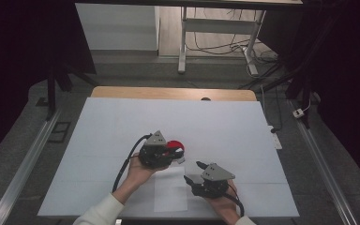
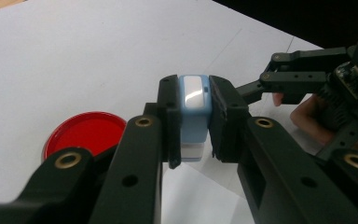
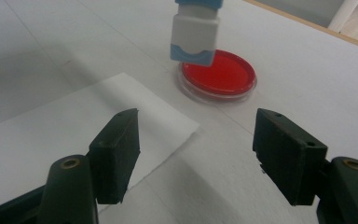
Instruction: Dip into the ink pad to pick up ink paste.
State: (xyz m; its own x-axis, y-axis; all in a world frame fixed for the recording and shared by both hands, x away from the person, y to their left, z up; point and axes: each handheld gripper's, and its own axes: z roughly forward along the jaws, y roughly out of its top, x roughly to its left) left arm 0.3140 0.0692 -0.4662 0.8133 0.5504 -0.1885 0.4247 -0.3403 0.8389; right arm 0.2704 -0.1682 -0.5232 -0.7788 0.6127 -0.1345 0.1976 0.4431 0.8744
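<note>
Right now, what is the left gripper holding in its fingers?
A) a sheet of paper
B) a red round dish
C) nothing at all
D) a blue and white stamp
D: in the left gripper view the left gripper has its fingers pressed on both sides of the blue and white stamp, while the red dish lies on the table beside it.

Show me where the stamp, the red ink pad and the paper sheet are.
stamp [image 2: 194,95]: left gripper view, its blue top between the tongs.
red ink pad [image 3: 223,74]: right gripper view, its red surface.
paper sheet [image 3: 51,130]: right gripper view, its bare middle.
</note>
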